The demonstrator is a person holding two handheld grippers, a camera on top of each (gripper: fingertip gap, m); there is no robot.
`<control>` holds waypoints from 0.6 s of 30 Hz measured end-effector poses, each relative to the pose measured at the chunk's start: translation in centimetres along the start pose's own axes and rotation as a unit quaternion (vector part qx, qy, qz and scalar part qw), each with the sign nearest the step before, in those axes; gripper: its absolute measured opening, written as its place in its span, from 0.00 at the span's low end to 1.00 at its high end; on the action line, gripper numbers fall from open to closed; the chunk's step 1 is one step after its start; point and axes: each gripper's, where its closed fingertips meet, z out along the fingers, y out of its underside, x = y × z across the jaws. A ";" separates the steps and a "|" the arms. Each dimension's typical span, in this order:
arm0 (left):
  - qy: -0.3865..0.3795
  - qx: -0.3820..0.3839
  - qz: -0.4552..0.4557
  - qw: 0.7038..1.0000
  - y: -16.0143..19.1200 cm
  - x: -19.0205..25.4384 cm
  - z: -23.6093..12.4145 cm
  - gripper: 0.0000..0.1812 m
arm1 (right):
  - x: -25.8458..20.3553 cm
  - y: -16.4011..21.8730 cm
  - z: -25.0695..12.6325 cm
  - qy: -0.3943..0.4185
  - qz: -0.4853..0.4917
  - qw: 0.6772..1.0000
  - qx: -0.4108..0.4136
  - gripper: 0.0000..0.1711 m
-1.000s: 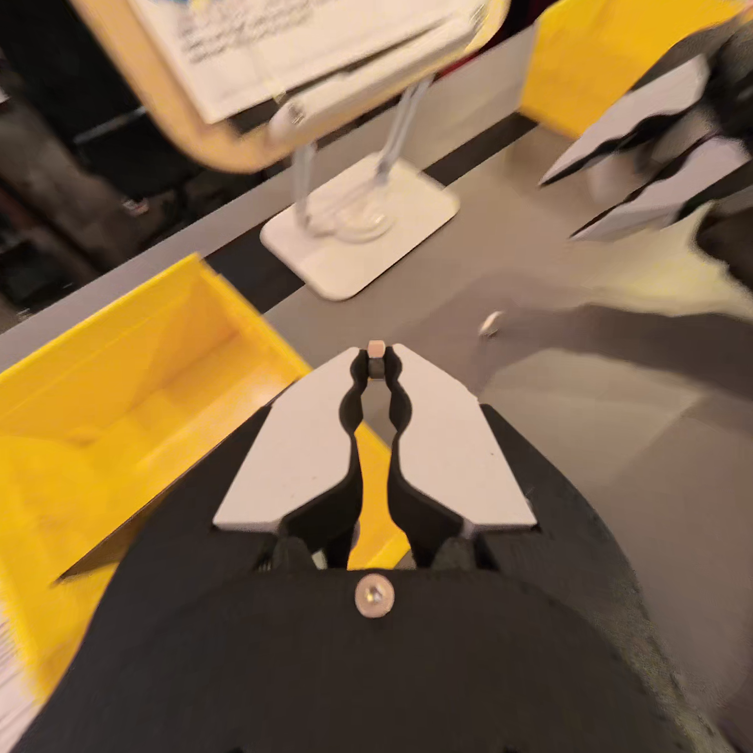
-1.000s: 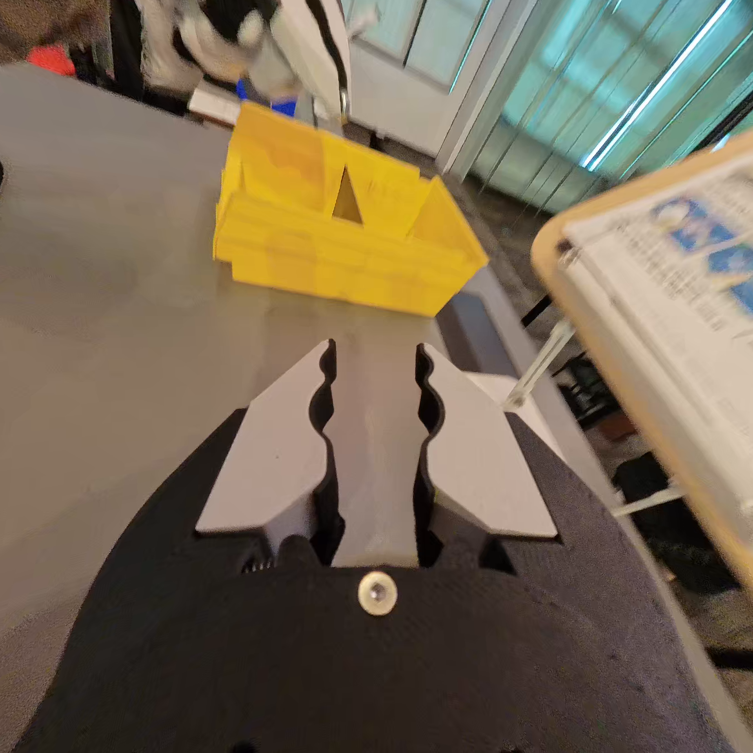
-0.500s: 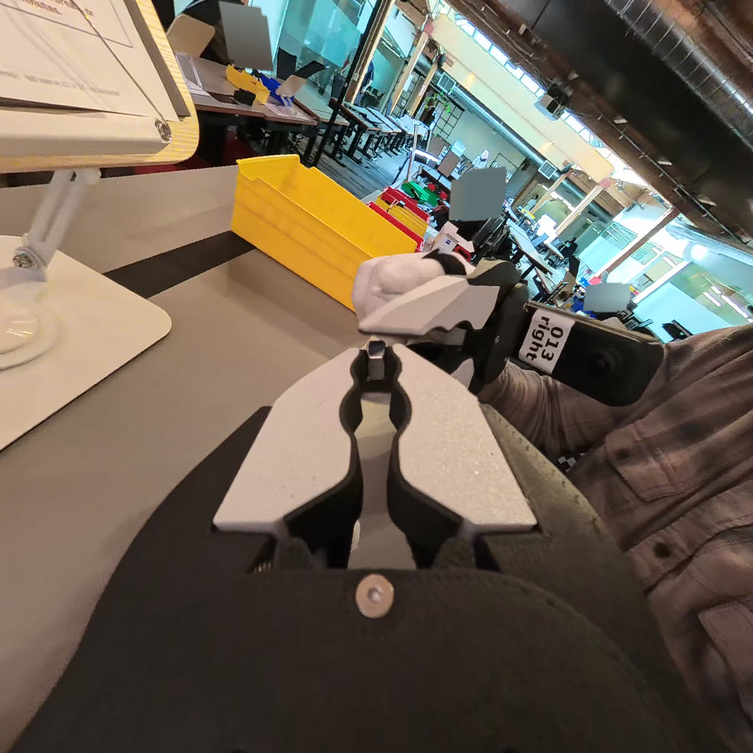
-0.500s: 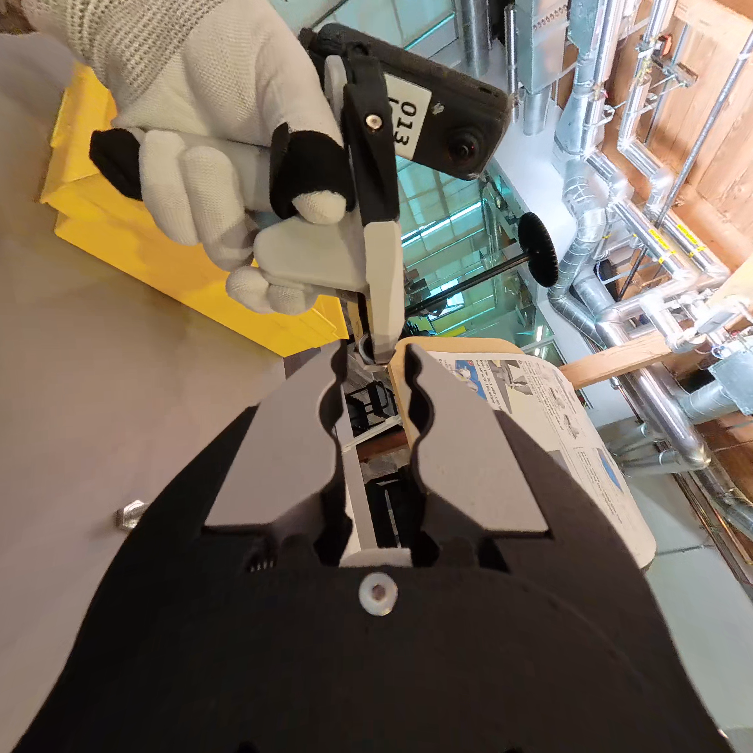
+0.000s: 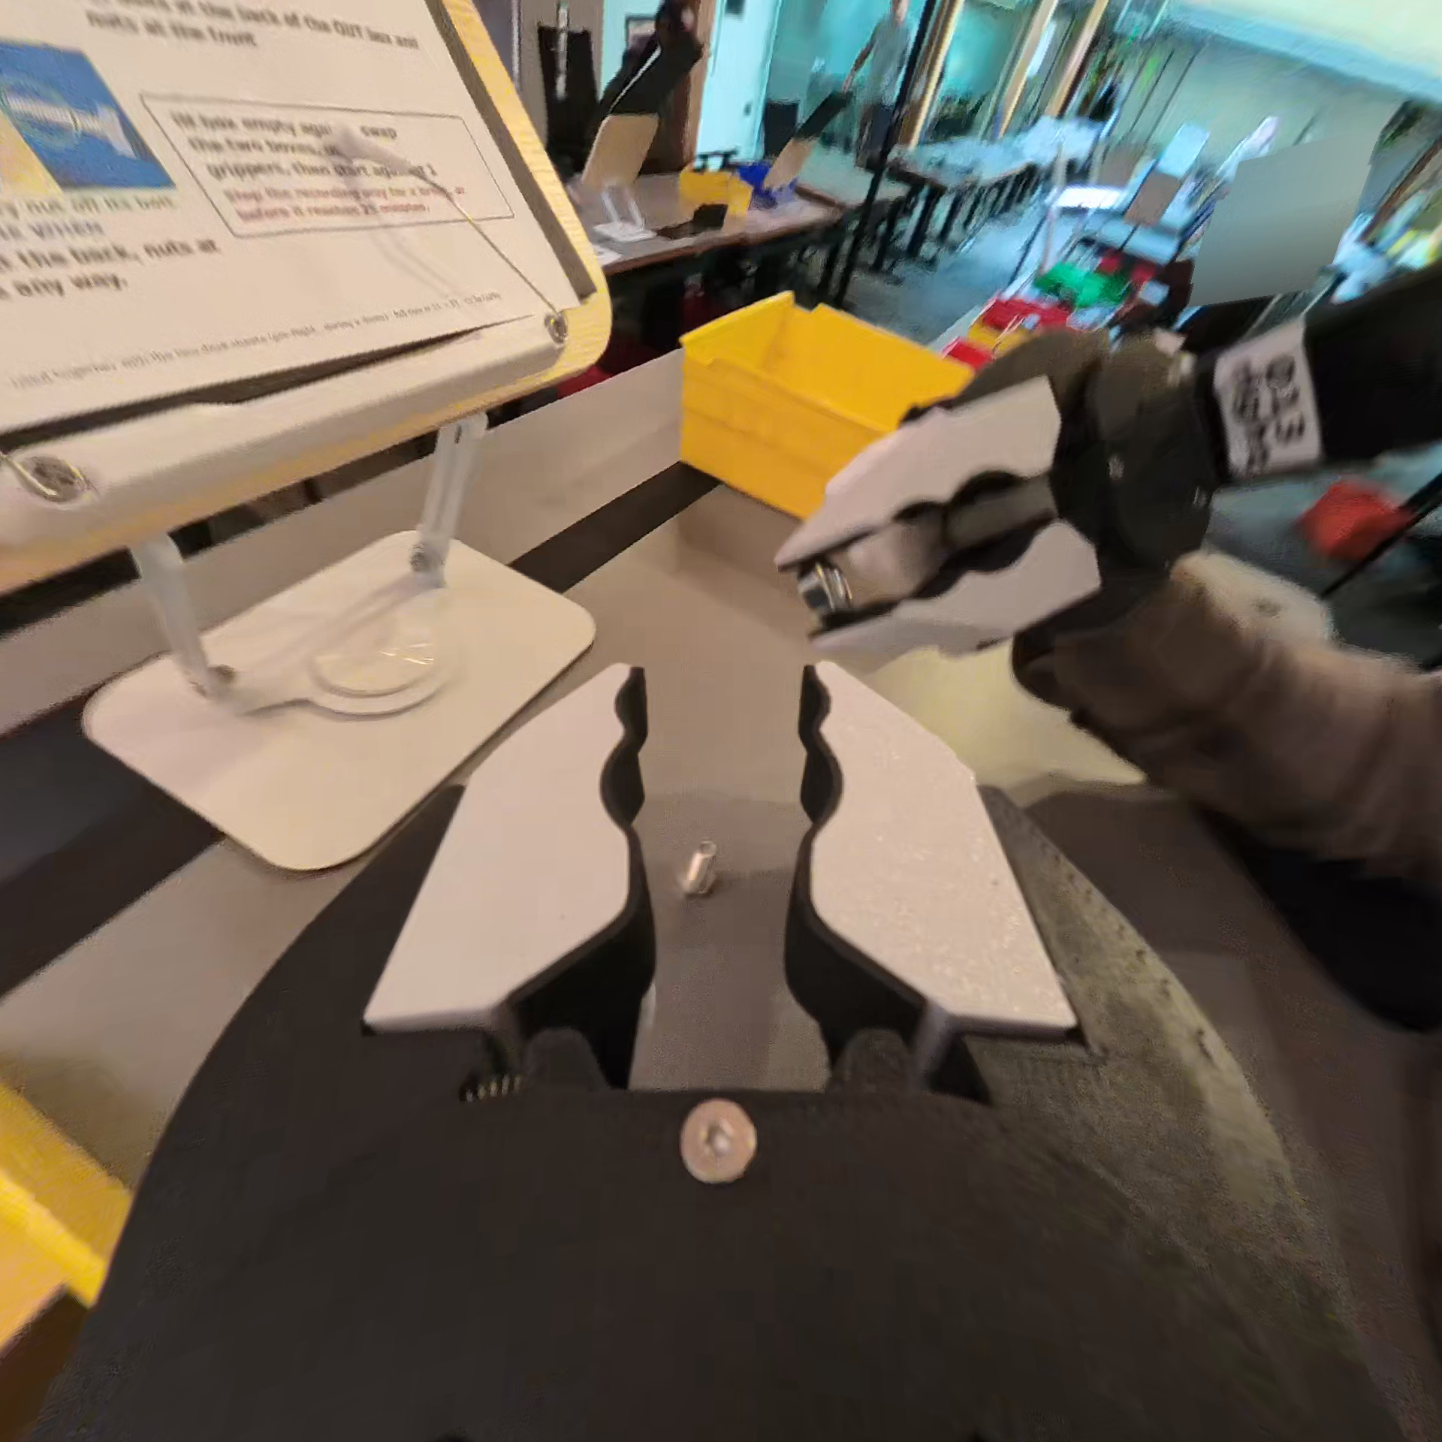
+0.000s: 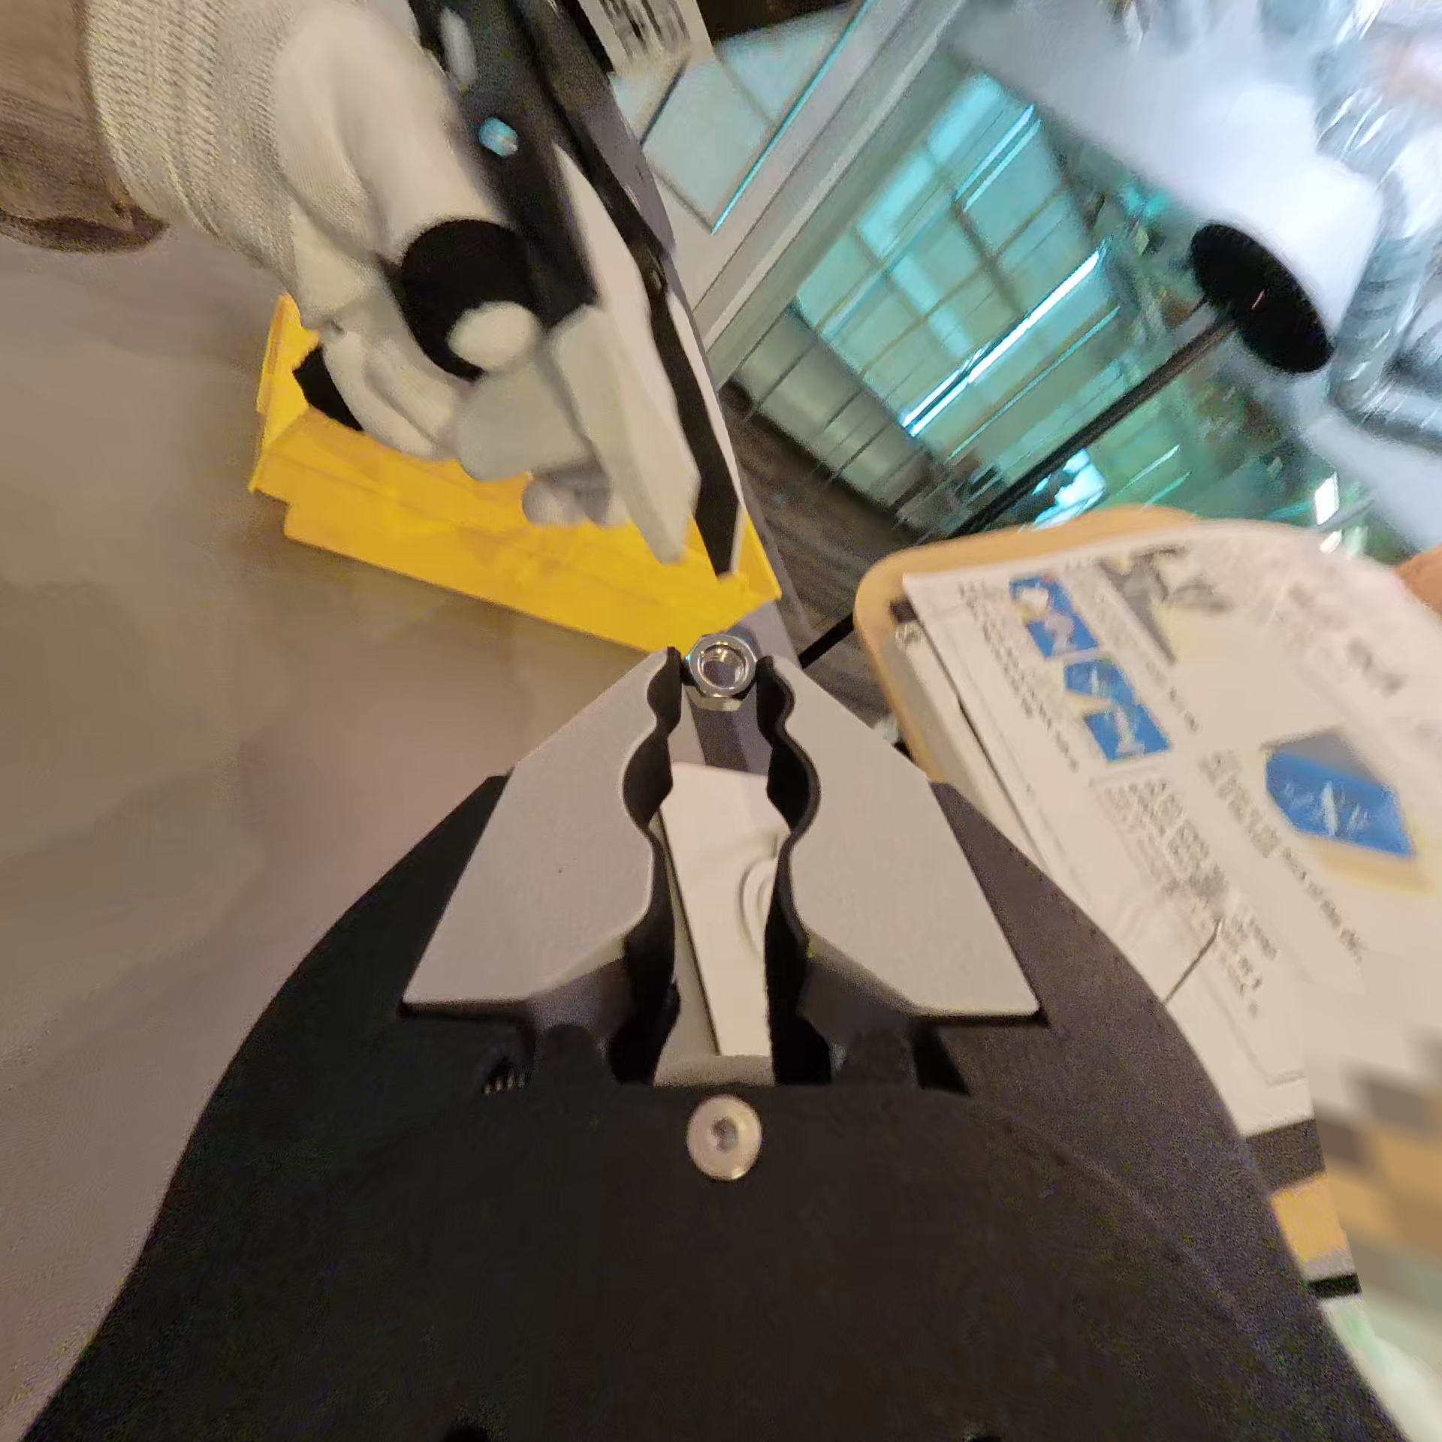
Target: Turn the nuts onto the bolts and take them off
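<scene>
My right gripper (image 6: 718,669) is shut on a silver hex nut (image 6: 716,680) at its fingertips, hole facing the camera. In the left wrist view the right gripper (image 5: 808,601) sits up and to the right, above the table, with the nut (image 5: 827,594) in its tips. My left gripper (image 5: 722,679) is open and empty. A small silver bolt (image 5: 698,868) lies on the grey table (image 5: 702,593), seen between the left jaws. In the right wrist view a white-gloved hand (image 6: 351,195) holds the left gripper, and its fingers (image 6: 632,406) point down just above the nut.
A yellow bin (image 5: 780,390) stands at the back right of the table; another yellow bin (image 6: 484,538) lies behind the left gripper. An instruction board on a white stand (image 5: 335,702) is at the left, also in the right wrist view (image 6: 1170,780). A sleeved arm (image 5: 1248,741) reaches in from the right.
The left gripper was shut on the nut; it has opened and drawn back. The right gripper has closed on the nut and holds it now. Both grippers have swung round.
</scene>
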 end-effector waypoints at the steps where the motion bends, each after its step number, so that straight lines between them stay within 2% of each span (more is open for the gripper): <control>1: -0.004 -0.005 0.020 1.000 0.1 0.3 0.1 0.20 | 0.6 1.0 -0.4 -0.003 0.020 1.000 -0.008 0.10; 5: -0.061 -0.012 0.072 0.995 0.4 -0.6 1.3 0.17 | -0.1 6.3 -2.2 -0.078 0.092 0.990 -0.067 0.10; 9: -0.091 -0.037 0.088 0.991 2.1 -1.9 3.8 0.15 | -4.0 11.6 -3.6 -0.189 0.147 0.959 -0.153 0.10; 11: -0.119 -0.043 0.095 0.987 3.0 -3.0 4.9 0.12 | -6.0 13.0 -3.6 -0.228 0.152 0.946 -0.176 0.10; 18: -0.124 -0.034 0.087 0.988 4.9 -3.9 6.2 0.11 | -10.7 15.6 -3.2 -0.305 0.147 0.908 -0.245 0.10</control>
